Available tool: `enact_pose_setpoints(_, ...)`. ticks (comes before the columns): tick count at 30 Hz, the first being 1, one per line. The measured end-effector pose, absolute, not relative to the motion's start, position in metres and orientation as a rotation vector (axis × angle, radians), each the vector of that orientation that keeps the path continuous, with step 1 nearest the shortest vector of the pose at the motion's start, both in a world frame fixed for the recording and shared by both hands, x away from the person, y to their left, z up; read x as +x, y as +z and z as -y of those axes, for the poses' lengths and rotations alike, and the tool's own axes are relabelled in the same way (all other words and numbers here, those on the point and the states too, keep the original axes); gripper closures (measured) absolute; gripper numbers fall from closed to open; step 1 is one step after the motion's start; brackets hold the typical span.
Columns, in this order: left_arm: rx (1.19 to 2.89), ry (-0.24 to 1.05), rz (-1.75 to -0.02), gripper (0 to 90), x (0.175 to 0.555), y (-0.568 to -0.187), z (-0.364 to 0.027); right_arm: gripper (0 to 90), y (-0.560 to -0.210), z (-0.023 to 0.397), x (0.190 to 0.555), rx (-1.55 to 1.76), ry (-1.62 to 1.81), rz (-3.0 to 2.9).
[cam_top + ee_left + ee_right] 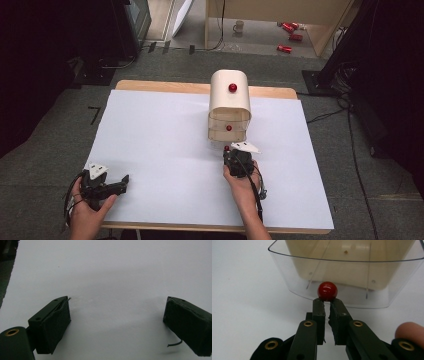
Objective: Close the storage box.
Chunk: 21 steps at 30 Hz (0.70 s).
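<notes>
A cream drawer cabinet stands at the table's far middle, with a red knob on each drawer front. Its lowest drawer, clear plastic, sticks out of the cream housing toward me. My right gripper is shut on that drawer's red knob, the jaw tips pinching it from below. From above, the right gripper sits just in front of the cabinet. My left gripper rests at the near left of the table, far from the cabinet. Its jaws stand wide open over bare white surface, with nothing between them.
A white sheet covers the wooden table. On the floor beyond the table lie a mug and several red cans. Dark equipment and cables flank both sides.
</notes>
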State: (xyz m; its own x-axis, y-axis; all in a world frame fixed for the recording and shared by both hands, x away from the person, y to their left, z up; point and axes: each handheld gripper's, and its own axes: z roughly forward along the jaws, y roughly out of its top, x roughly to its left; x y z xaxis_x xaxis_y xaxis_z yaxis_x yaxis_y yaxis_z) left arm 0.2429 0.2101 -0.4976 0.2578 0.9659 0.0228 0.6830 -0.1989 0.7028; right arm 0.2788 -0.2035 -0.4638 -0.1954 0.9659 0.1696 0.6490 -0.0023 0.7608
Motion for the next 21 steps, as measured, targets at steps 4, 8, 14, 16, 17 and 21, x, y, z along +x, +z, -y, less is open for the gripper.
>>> enact_pose_setpoints(4, 1.959, 0.638, -1.49, 7.2, 0.243, -0.498, -0.21, 83.7, -0.464, 0.203, 0.285, 1.667, 1.044, -1.875)
enact_pose_setpoints(8, 1.96, 0.638, -1.49, 7.2, 0.243, -0.498, -0.21, 83.7, -0.465, 0.203, 0.29, 1.67, 1.04, -1.872)
enact_pose_setpoints(14, 1.959, 0.638, -1.49, 7.2, 0.243, -0.498, -0.21, 84.0, -0.465, 0.202, 0.298, 1.677, 1.039, -1.858)
enact_pose_setpoints(16, 1.96, 0.638, -1.49, 7.2, 0.243, -0.498, -0.21, 84.0, -0.466, 0.202, 0.3, 1.679, 1.041, -1.851)
enact_pose_setpoints(17, 1.959, 0.638, -1.49, 7.2, 0.243, -0.498, -0.21, 84.0, -0.466, 0.202, 0.301, 1.678, 1.041, -1.849)
enact_pose_setpoints(21, 1.959, 0.638, -1.49, 7.2, 0.243, -0.498, -0.21, 84.0, -0.466, 0.202, 0.304, 1.679, 1.045, -1.844)
